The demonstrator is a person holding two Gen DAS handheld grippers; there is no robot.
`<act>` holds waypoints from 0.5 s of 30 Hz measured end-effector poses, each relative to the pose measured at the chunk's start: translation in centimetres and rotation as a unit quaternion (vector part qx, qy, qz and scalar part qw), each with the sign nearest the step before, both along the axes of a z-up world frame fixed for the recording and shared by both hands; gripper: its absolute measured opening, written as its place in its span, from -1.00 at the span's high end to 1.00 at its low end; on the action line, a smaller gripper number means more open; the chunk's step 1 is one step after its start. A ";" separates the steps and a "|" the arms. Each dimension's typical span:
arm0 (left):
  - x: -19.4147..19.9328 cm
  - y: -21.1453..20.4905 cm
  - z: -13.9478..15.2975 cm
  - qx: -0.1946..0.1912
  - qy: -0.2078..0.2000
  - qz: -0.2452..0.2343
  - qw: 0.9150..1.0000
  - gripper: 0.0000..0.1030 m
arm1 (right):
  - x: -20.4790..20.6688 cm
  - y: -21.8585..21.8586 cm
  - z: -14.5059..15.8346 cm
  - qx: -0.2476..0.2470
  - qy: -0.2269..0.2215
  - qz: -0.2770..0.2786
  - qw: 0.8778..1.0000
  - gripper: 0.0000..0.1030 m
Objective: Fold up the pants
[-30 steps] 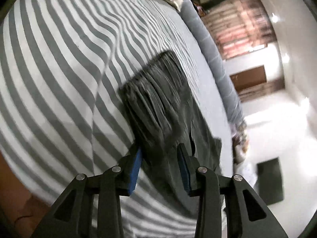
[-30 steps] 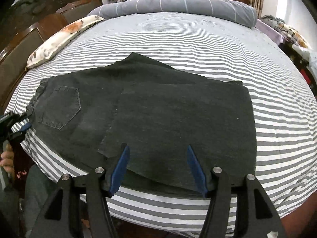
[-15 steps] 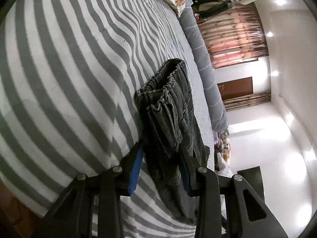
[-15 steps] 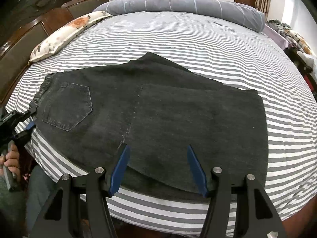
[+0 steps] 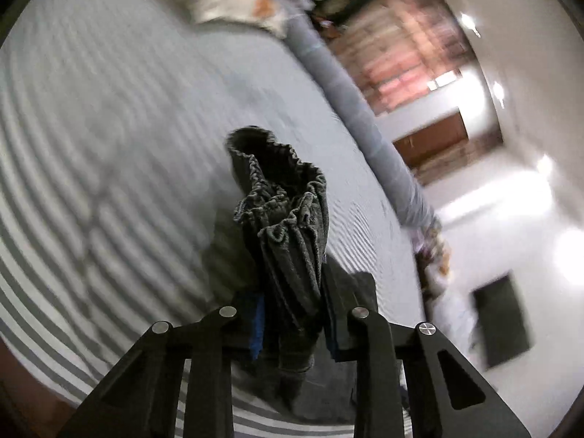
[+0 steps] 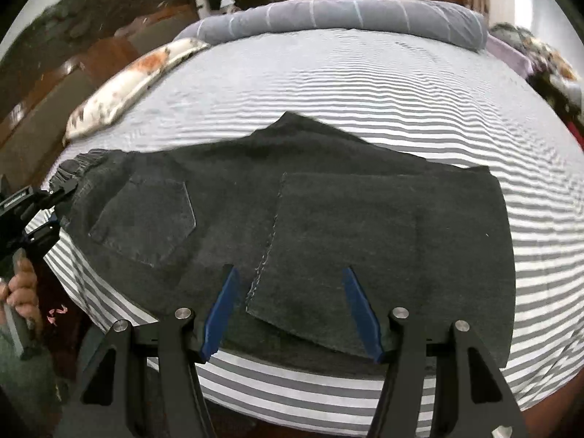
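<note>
Dark grey pants (image 6: 328,219) lie across the striped bed sheet (image 6: 365,91), with the leg end folded back over the thigh. The back pocket (image 6: 146,222) faces up. My left gripper (image 5: 292,314) is closing its jaws on the bunched elastic waistband (image 5: 284,226), which is raised off the sheet between them. From the right wrist, that left gripper (image 6: 54,197) shows at the waistband's left end. My right gripper (image 6: 290,292) hangs open over the folded leg's near edge, its blue pads (image 6: 222,310) clear of the cloth.
A flowered pillow (image 6: 127,84) and a long grey bolster (image 6: 346,18) lie at the far side of the bed. The dark wooden headboard (image 6: 73,54) stands at the left. A person's hand (image 6: 22,288) holds the left gripper's handle. The bed's front edge runs just below my right gripper.
The left gripper's jaws have narrowed on the waistband and lifted it; the band now stands up bunched off the sheet. The right gripper has stayed over the folded leg.
</note>
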State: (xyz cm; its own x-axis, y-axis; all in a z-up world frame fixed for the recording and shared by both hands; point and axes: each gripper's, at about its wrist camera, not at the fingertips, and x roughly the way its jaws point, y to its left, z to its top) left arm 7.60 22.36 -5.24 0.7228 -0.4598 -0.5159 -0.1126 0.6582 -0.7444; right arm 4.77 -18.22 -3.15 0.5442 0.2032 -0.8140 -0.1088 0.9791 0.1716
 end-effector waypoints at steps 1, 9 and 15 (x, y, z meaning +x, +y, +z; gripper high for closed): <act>0.1 -1.6 1.4 0.023 -0.007 -0.013 1.000 0.50 | -0.3 -0.8 0.4 0.006 -0.008 -0.010 1.000 -0.12; 2.2 -18.6 8.3 0.146 -0.041 -0.150 0.977 0.53 | -2.4 -8.0 1.3 0.039 -0.028 -0.076 0.996 -0.12; 2.8 -31.1 6.5 0.169 -0.028 -0.227 0.959 0.57 | -4.4 -14.2 0.1 0.071 -0.023 -0.131 0.989 -0.12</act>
State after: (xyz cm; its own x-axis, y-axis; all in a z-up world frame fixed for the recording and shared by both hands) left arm 10.43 -8.76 1.24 0.5184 -0.5473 -0.6570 0.2767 0.8344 -0.4767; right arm 0.32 -32.42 -3.04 0.6283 0.1617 -0.7610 0.1339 0.9411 0.3106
